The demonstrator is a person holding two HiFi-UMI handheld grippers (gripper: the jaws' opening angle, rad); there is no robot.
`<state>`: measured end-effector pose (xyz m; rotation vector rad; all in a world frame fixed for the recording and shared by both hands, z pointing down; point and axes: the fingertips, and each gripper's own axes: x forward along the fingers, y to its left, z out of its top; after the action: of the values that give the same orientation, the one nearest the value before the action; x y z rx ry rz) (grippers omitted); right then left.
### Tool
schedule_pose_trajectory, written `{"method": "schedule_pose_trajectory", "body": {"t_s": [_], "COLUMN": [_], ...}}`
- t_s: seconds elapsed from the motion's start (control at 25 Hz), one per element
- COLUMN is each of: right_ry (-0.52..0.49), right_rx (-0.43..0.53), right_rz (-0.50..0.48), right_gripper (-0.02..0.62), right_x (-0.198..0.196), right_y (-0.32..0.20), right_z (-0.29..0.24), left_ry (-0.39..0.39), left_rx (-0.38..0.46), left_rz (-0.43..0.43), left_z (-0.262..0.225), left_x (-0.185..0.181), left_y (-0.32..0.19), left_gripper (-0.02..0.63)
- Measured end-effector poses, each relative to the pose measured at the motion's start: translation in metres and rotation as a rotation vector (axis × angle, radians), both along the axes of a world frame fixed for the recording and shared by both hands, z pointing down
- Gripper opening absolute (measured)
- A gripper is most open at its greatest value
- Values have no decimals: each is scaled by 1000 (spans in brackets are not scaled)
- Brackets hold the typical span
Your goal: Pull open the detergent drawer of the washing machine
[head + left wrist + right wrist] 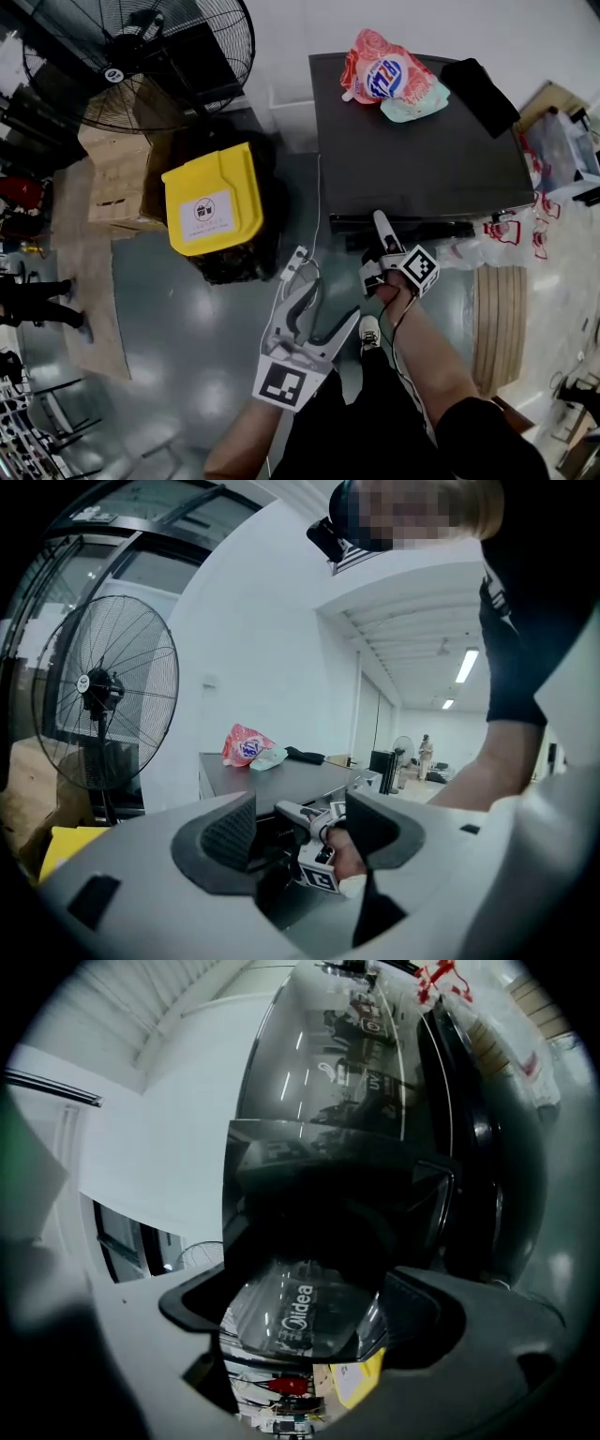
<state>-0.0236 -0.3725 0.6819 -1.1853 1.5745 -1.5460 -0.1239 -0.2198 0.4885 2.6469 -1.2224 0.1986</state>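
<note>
Our right gripper (379,246) is released. Its jaws stand spread wide at the upper front edge of the washing machine (412,141). In the right gripper view the glossy dark front of the detergent drawer (302,1312), lettered Midea, fills the gap between them, and we see no pad pressing on it. We cannot tell whether the drawer stands out from the machine's face. Our left gripper (330,302) is released too, jaws apart with nothing in them. It hangs in the air in front of the machine, lower and further left in the head view than the right one. Its own view looks between its jaws at the right hand and that gripper's marker cube.

The washing machine is the largest thing we see, a dark box against the white wall with its flat top facing the head view. Left of it stands a big black pedestal fan (141,56). Below the fan, on the grey floor, sits a black bin with a yellow lid (214,202), beside a cardboard box (112,178). On the machine's top lie a red and white pouch (380,70) near the back edge and a black cloth (480,94) just to its right. A small white power strip (295,262) lies on the floor between the bin and our left gripper.
</note>
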Motion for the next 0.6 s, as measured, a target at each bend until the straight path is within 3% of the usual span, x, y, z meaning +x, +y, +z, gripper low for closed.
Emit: {"method": "schedule_pose_trajectory", "body": {"t_s": [0.6], "right_ry": [7], "right_rx": [6], "right_rz": [30], "right_gripper": [477], "right_x": [0], "right_y": [2], "right_z": [1], "left_ry": [11], "left_rx": [-3], "left_rz": [14], "left_z": [2], "left_x": [-4], "left_y": [12], "left_gripper": [273]}}
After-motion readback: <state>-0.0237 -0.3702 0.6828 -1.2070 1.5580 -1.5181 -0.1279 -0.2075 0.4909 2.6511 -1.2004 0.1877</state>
